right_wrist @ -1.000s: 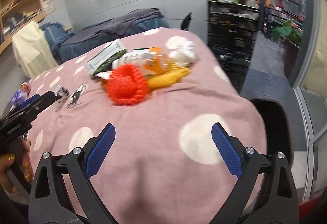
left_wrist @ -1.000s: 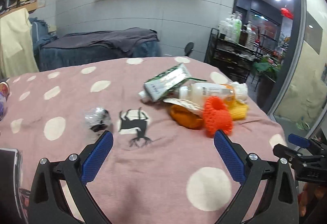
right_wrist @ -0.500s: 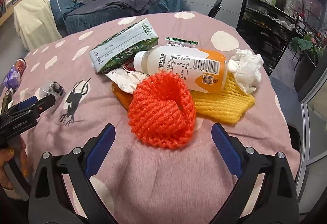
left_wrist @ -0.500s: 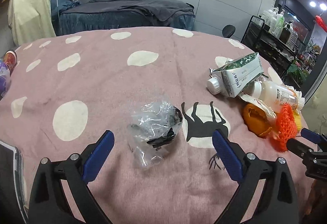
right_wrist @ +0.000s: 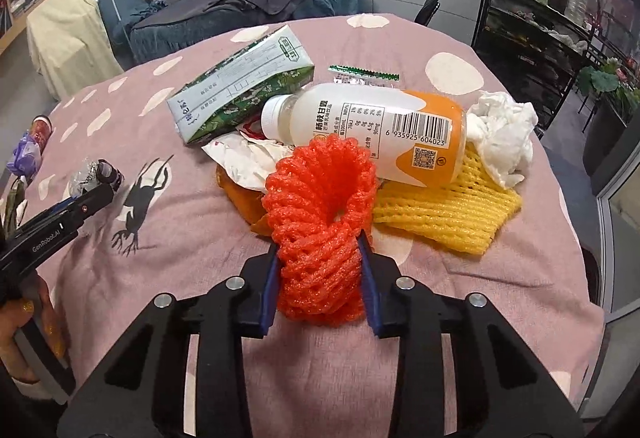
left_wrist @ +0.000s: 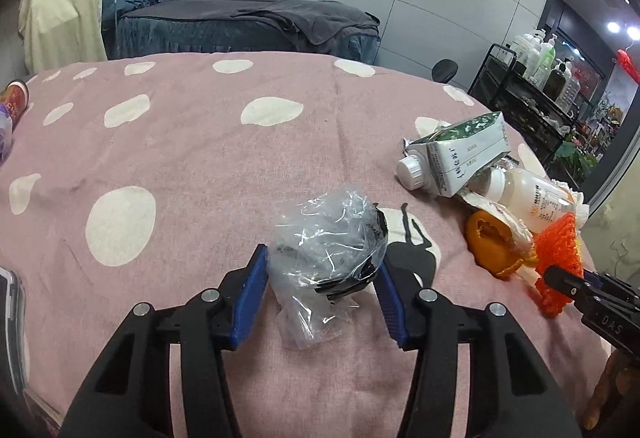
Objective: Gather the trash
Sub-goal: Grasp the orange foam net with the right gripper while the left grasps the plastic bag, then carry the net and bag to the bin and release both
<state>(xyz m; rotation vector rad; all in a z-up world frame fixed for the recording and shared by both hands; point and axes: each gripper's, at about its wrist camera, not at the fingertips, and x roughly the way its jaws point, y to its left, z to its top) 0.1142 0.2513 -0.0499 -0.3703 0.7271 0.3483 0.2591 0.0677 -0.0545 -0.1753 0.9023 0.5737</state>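
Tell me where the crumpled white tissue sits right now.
In the right wrist view, the crumpled white tissue lies at the far right of the trash pile, against the base of the orange-labelled plastic bottle and overlapping the yellow foam net.

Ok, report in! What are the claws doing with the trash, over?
Left claw shut on crumpled clear plastic wrapper. Right claw shut on red foam net. Net touches plastic bottle and yellow foam net; both wrapper and net on the table.

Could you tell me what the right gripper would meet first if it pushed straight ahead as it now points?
The right gripper is already pinching the red foam net; beyond that, probably the plastic bottle, though depth is unclear.
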